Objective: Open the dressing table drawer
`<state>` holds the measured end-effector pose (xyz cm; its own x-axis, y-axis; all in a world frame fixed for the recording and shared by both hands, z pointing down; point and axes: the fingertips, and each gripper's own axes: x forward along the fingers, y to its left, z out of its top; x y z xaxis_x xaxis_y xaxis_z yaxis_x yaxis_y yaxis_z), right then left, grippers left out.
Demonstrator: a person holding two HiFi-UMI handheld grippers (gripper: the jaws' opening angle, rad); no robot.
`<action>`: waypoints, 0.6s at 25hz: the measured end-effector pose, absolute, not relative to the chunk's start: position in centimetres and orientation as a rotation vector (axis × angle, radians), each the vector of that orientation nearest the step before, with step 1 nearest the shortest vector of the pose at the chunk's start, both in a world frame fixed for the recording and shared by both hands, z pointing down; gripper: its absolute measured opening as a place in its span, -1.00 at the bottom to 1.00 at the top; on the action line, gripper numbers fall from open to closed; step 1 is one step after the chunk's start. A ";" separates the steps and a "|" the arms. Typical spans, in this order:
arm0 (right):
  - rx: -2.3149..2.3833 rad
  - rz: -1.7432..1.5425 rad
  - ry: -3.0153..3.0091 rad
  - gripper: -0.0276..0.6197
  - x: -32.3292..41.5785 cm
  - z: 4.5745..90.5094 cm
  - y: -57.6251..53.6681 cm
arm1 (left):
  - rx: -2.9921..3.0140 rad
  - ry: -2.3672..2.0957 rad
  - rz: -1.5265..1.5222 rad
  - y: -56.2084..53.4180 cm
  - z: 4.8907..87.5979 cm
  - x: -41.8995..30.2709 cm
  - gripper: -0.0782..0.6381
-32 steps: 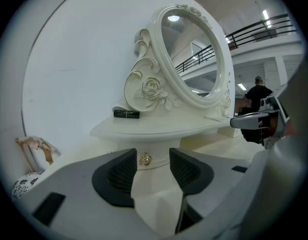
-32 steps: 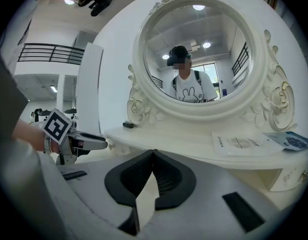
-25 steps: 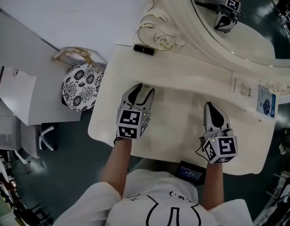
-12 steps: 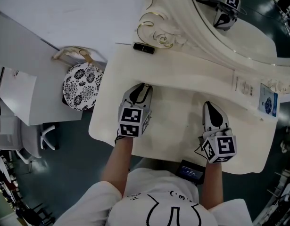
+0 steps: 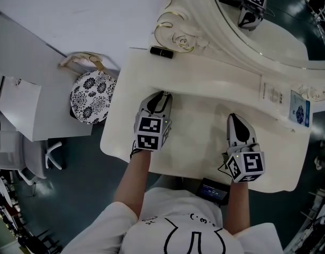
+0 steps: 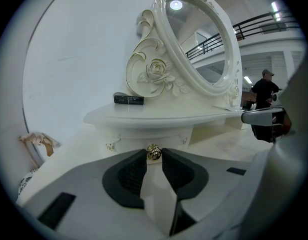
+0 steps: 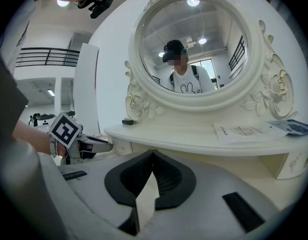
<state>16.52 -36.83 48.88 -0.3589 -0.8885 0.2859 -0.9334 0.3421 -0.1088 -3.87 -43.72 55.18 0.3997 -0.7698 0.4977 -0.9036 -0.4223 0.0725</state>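
Note:
The cream dressing table (image 5: 199, 126) has a small drawer (image 6: 143, 140) under its raised shelf, with a gold knob (image 6: 154, 151) on the front. My left gripper (image 5: 163, 96) (image 6: 154, 157) reaches up to that drawer front. Its jaws have just been closing and now press on the knob from both sides. My right gripper (image 5: 234, 118) (image 7: 152, 154) hovers over the tabletop further right, shut with nothing between its tips. In the head view the shelf edge hides the knob.
An oval mirror (image 5: 268, 30) in a carved frame stands at the back. A black tube (image 5: 161, 52), a leaflet (image 5: 271, 93) and a blue card (image 5: 298, 111) lie on the shelf. A floral-patterned stool (image 5: 92, 97) stands left of the table.
My left gripper's jaws have drawn together at the drawer front. Both hands stay where they were.

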 end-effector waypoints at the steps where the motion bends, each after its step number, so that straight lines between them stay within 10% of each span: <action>1: 1.665 0.378 -2.426 -0.87 16.4 48.9 -36.8 | 2.332 -1.450 0.570 -43.7 55.2 -3.9 -0.45; 15: 1.689 0.372 -2.426 -0.87 16.2 48.5 -35.3 | 2.346 -1.427 0.580 -42.3 55.2 -4.1 -0.45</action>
